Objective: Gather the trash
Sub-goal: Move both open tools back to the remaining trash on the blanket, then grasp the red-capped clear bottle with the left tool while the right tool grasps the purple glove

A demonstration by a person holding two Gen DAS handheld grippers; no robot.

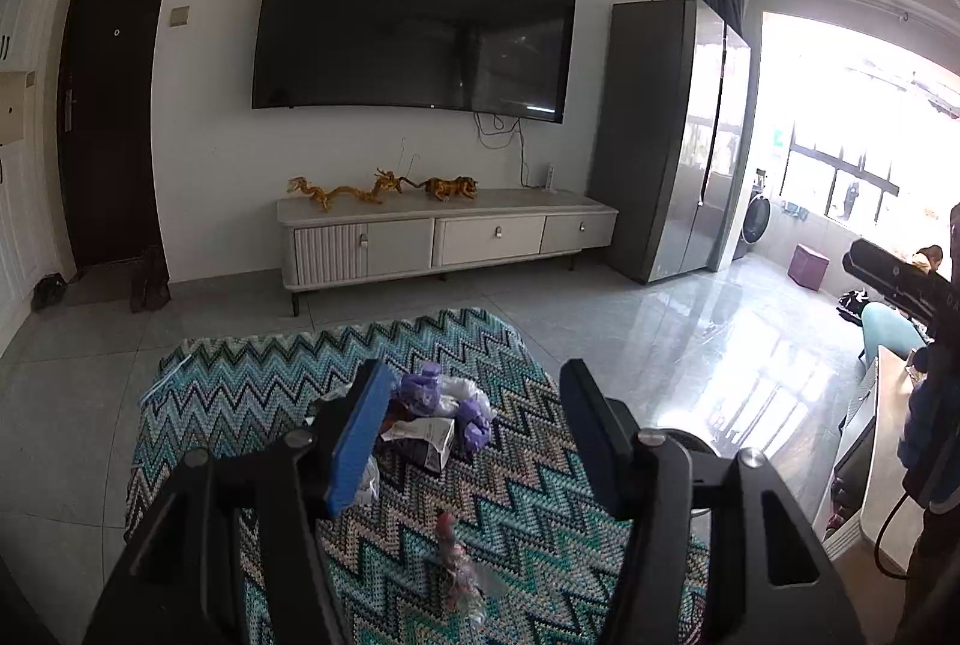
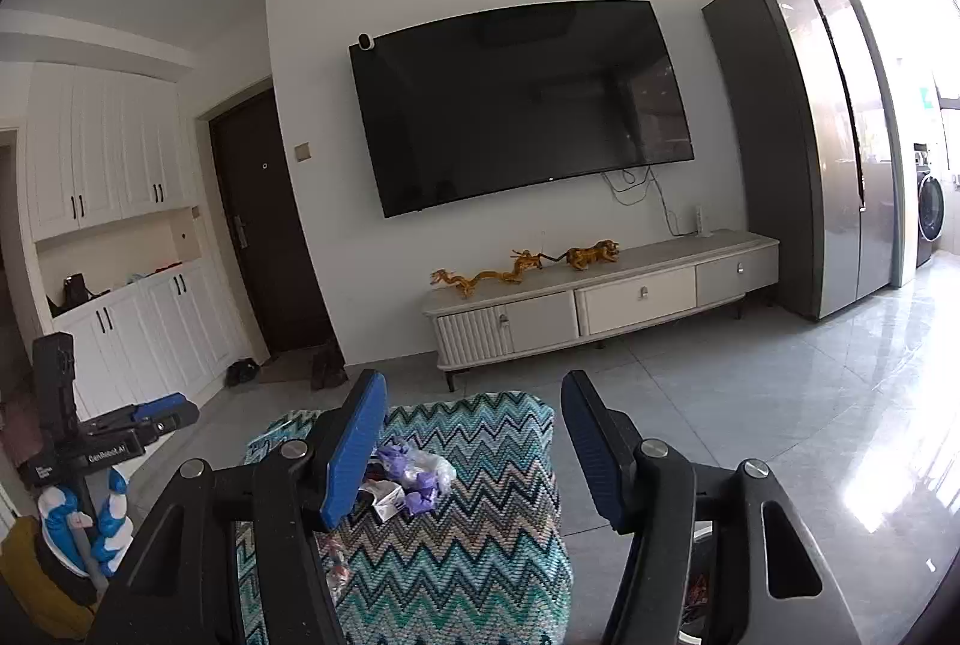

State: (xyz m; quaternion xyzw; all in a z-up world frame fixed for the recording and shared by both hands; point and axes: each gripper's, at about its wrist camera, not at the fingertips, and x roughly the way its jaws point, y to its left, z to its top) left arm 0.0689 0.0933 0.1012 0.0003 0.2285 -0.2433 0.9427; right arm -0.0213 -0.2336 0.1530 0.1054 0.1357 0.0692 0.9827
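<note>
The trash is a small heap of crumpled purple and clear plastic wrappers with a flattened white printed carton [image 1: 429, 420], lying near the middle of a tabletop covered by a teal, white and black zigzag-knit cloth [image 1: 252, 381]; a separate crinkled clear wrapper with red print [image 1: 459, 567] lies on the same cloth nearer the cameras. All of it looks light, soft and easily crushed, so it should take little force, though thin film can slip or spring back, and loose pieces may scatter. A good hold is probably the bunched middle of the purple and clear clump, where the folds give bulk, and the carton by one edge. The left hand-held gripper [image 1: 474, 435] has its blue-padded jaws standing about halfway apart with nothing between them, raised above the cloth and touching nothing. The right hand-held gripper [image 2: 474, 447] is likewise empty and clear of the trash, its jaws about half apart. From the right wrist view the heap [image 2: 408, 483] sits just past the left finger.
</note>
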